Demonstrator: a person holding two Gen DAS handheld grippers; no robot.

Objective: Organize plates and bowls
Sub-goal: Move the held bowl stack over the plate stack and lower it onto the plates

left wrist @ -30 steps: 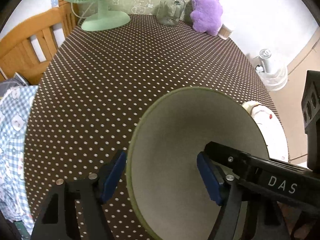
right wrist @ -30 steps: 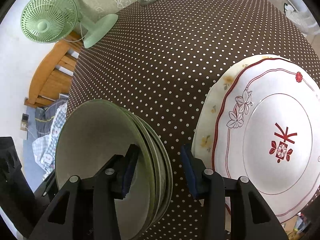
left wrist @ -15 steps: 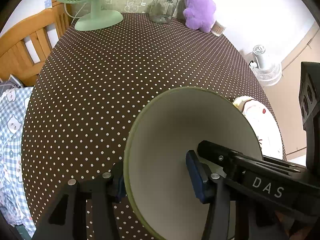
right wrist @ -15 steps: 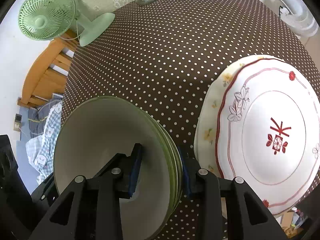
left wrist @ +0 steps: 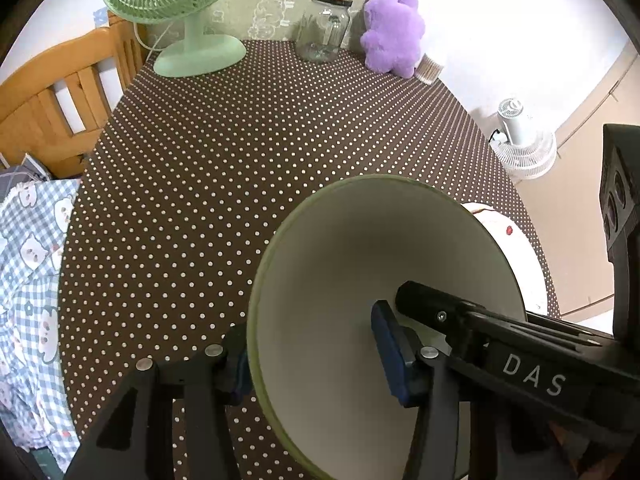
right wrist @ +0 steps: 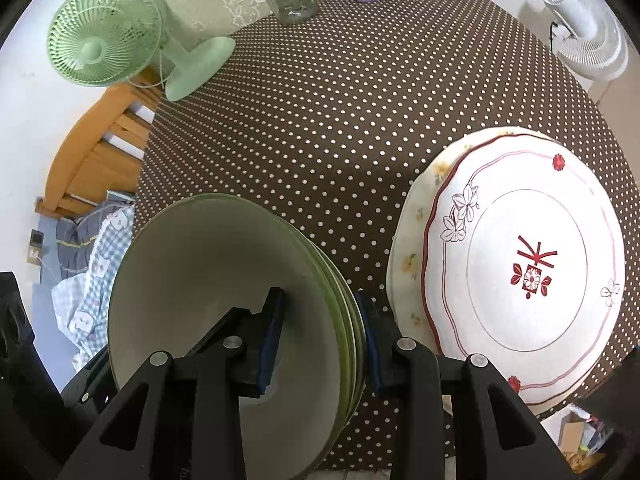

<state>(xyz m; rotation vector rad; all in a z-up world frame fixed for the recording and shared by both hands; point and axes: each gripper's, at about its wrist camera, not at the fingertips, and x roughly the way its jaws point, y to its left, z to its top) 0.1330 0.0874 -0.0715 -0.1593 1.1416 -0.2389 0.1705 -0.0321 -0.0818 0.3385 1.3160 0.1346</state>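
A nested stack of green bowls (left wrist: 360,248) is tilted and held above the brown dotted table (left wrist: 248,128). My left gripper (left wrist: 312,360) is shut on its left rim, one pad inside and one outside. Shut on the opposite rim is my right gripper (right wrist: 320,338), and the layered rims of the bowl stack (right wrist: 208,256) show between its pads. One right-gripper finger (left wrist: 432,304) reaches into the bowl in the left wrist view. To the right, a white plate with red flowers (right wrist: 528,272) lies on a cream plate (right wrist: 412,260).
At the table's far end stand a green fan (left wrist: 188,20), a glass jar (left wrist: 326,28) and a purple plush (left wrist: 394,32). A wooden chair (left wrist: 52,96) and checkered cloth (left wrist: 28,264) lie to the left, a white floor fan (right wrist: 588,40) to the right.
Both grippers have closed onto the rims of the bowl stack. The stack has come up off the table with them, and the table looks farther away.
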